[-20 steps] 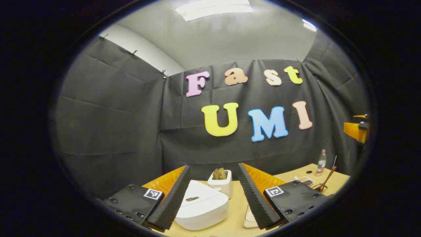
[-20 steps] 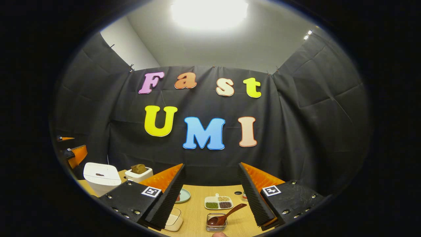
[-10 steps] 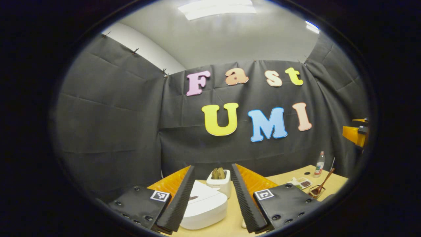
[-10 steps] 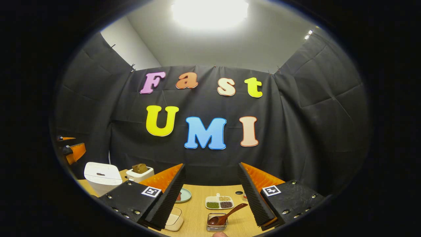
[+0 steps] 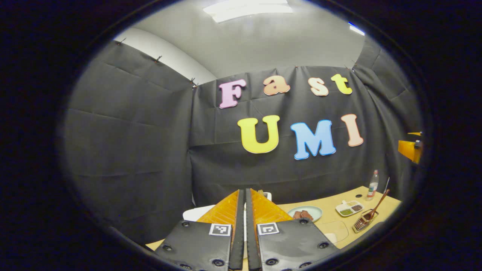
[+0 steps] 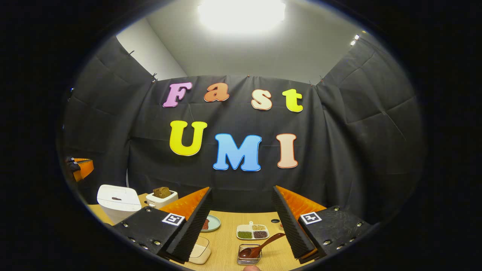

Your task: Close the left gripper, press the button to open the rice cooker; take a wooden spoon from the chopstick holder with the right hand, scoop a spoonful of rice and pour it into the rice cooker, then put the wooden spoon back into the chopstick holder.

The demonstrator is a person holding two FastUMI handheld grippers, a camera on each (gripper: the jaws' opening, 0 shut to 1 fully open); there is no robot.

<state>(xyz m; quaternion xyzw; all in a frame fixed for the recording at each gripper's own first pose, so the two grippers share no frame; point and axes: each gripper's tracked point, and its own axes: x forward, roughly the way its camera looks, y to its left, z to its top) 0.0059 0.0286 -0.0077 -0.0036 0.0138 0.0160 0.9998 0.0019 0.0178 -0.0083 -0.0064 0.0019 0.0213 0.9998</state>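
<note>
My left gripper (image 5: 244, 199) has its jaws pressed together, forming 1 blunt tip for the button of the rice cooker (image 6: 118, 201), which sits lid-down at 9 o'clock on the bench (image 6: 226, 244). My right gripper (image 6: 241, 210) hangs with jaws spread above the wooden spoon (image 6: 260, 246), propped in its chopstick holder (image 6: 248, 259) at 6 o'clock.

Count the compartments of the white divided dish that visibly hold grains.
3 visible in the divided dish: pale grains at the back right, green front left, dark front right. The back-left section is too small to judge.
</note>
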